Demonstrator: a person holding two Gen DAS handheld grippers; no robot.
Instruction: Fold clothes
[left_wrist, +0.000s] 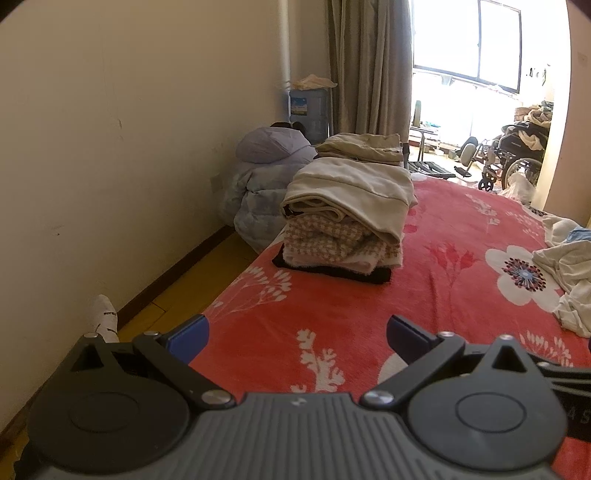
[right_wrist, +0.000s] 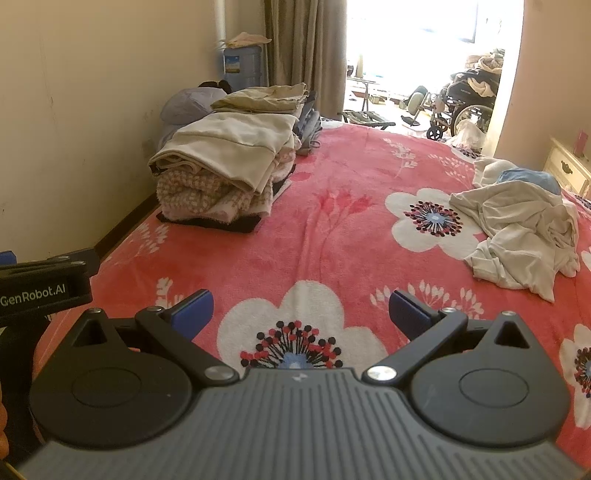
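A stack of folded clothes (left_wrist: 347, 218) with a cream garment on top sits at the far left of the red flowered bedspread (left_wrist: 443, 295); it also shows in the right wrist view (right_wrist: 225, 173). A crumpled white garment (right_wrist: 524, 236) with a blue piece (right_wrist: 528, 179) behind it lies unfolded at the right; its edge shows in the left wrist view (left_wrist: 569, 280). My left gripper (left_wrist: 297, 338) is open and empty above the near bedspread. My right gripper (right_wrist: 301, 314) is open and empty over a printed flower, well short of the white garment.
A second folded beige pile (right_wrist: 266, 98) lies behind the stack. A grey padded bundle (left_wrist: 266, 184) and a water jug (left_wrist: 308, 110) stand by the left wall. A wheelchair (right_wrist: 458, 107) is in the doorway. A nightstand (right_wrist: 567, 168) is at the right. The left gripper's body (right_wrist: 40, 291) shows at the left edge.
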